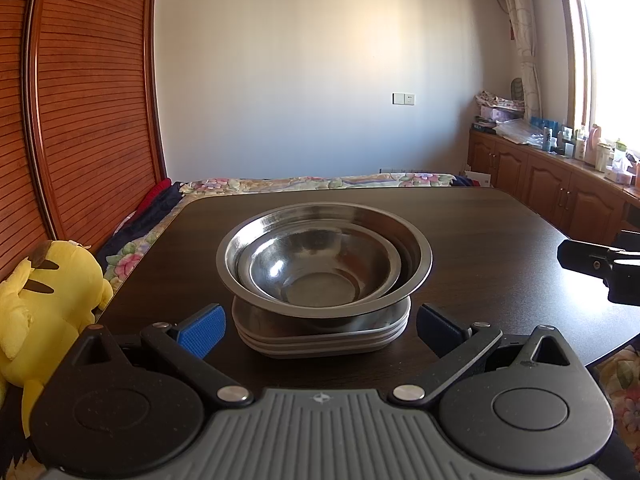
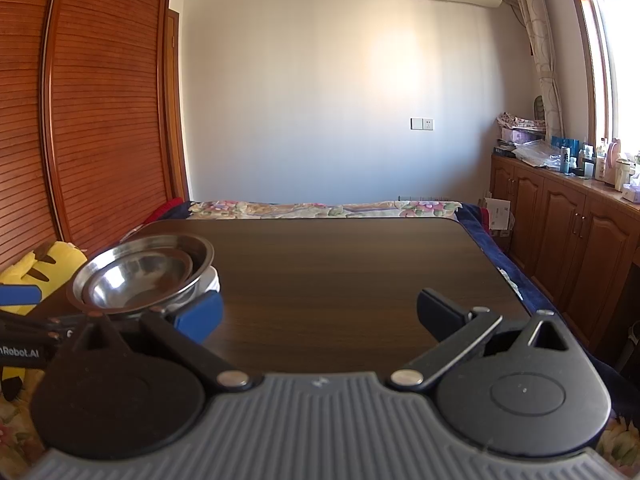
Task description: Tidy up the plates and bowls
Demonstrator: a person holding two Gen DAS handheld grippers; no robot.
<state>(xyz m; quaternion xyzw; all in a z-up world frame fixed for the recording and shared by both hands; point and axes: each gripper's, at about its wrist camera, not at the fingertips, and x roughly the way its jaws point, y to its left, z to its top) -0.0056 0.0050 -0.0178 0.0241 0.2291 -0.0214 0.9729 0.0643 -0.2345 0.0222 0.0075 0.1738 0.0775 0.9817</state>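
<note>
**Inspector:** Where did the dishes stand?

**Assistant:** On the dark wooden counter [image 1: 480,240]. A small steel bowl [image 1: 320,270] sat nested inside a large steel bowl [image 1: 416,248], and both rested on a stack of grey plates [image 1: 320,340]. In the right wrist view the same pile stood at the left side of the counter, with the large bowl tilted on the plates.

**Inspector:** The left hand-held gripper [image 1: 320,326]?

**Assistant:** Its jaws were spread wide and gripped nothing. The blue pads [image 1: 202,332] stood on either side of the plate stack, clear of it, and the stack was just ahead.

**Inspector:** The right hand-held gripper [image 2: 320,318]?

**Assistant:** Likewise spread apart and empty, over a bare stretch of counter to the right of the pile. Its black body showed at the right edge of the left wrist view, well apart from the bowls.

**Inspector:** Surroundings?

**Assistant:** A yellow plush toy [image 1: 44,292] lay off the left edge of the counter, a bed with a floral cover [image 1: 320,182] lay behind, and wooden cabinets [image 1: 540,184] ran along the right wall beneath a window.
</note>
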